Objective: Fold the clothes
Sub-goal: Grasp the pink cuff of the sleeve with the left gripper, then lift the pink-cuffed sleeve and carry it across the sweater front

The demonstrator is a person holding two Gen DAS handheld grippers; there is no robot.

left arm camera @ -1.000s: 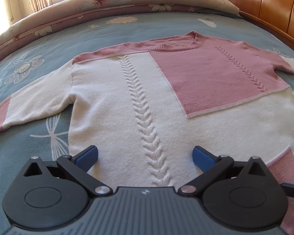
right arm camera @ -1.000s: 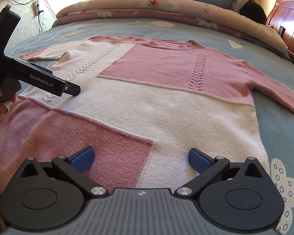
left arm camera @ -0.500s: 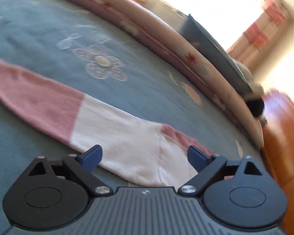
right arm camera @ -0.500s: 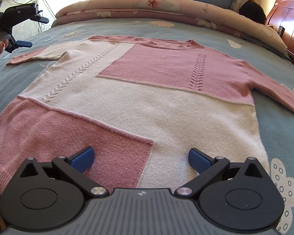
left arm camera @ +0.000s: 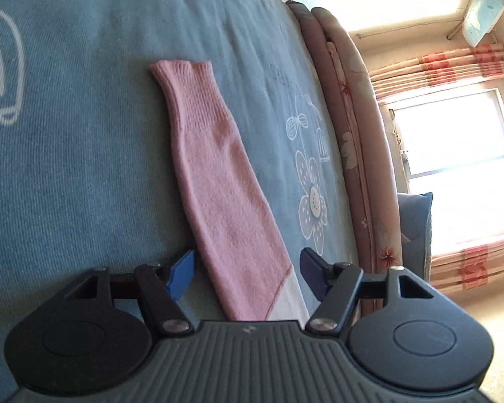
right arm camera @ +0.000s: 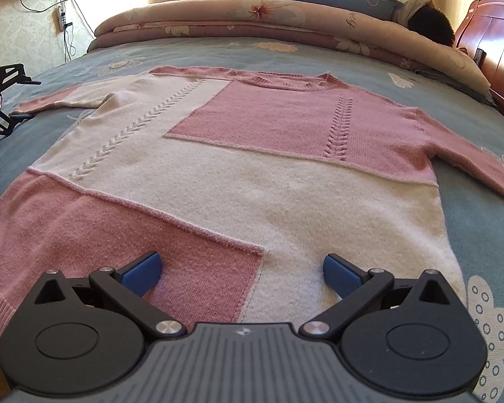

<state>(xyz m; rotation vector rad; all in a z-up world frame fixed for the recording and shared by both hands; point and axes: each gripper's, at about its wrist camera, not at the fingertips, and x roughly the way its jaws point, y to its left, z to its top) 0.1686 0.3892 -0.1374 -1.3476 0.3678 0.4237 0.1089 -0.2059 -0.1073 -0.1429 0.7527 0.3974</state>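
Left wrist: sleeve (left arm camera: pixel 218 181) lengthwise, cuff away.

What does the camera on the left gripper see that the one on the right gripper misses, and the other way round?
Only the left wrist view shows the ribbed sleeve cuff up close, the window and the left gripper, open astride the sleeve. Only the right wrist view shows the sweater body spread flat, its neckline, the wooden headboard and the open right gripper. Both show the blue bedspread and rolled quilt.
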